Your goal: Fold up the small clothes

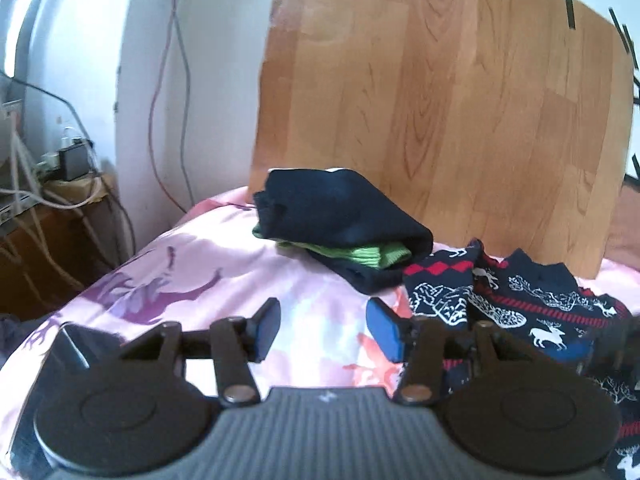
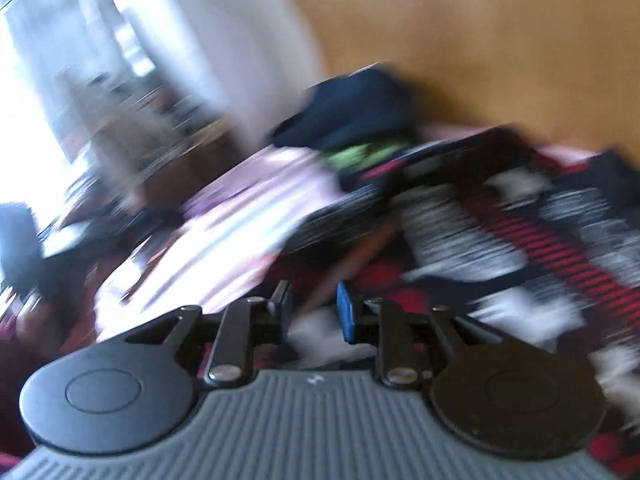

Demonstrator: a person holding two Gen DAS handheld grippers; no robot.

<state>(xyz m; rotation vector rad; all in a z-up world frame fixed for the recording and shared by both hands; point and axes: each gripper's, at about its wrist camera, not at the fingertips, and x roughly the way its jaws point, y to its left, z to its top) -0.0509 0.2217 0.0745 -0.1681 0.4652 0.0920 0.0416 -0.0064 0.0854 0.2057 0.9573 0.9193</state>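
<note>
Reindeer-patterned sweater [image 1: 552, 312] unlabelled, beside spread, empty left claw [image 1: 326, 330]; right claw [image 2: 314, 312] likewise spread

Both wrist views low over bedspread [image 1: 248, 264]

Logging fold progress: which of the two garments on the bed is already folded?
The plain navy garment with green trim, a compact bundle by the wooden board. The reindeer-patterned sweater lies spread out beside it.
</note>
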